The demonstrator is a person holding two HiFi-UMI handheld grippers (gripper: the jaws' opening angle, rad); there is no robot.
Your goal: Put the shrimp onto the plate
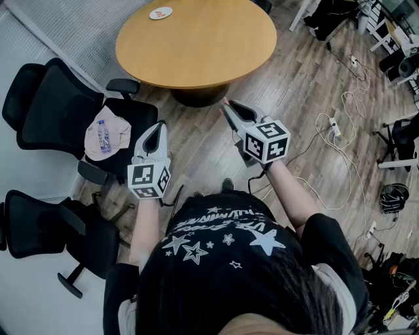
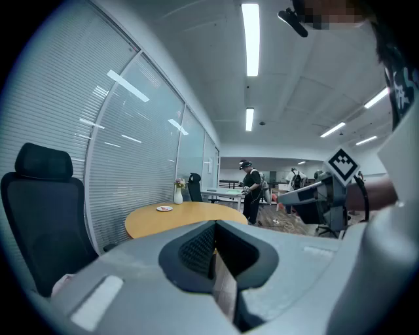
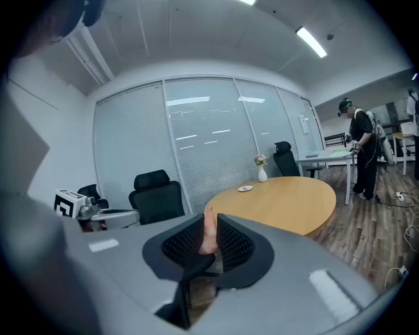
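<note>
the right gripper (image 3: pixel 208 245) has its fingers pinching the shrimp (image 3: pixel 208 229), a pale pink piece standing upright between them, held in the air just short of the near edge of the round wooden counter (image 1: pixel 196 46). the plate (image 1: pixel 160 12) sits at the counter's far edge, well apart from the shrimp. the left gripper (image 1: pixel 157 131), fingers pressed together, hovers over the wood floor (image 1: pixel 308 91) near a black chair (image 1: pixel 46 111).

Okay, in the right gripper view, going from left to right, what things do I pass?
left gripper → black chair → shrimp pinched in this gripper's jaws → plate → vase → person
</note>
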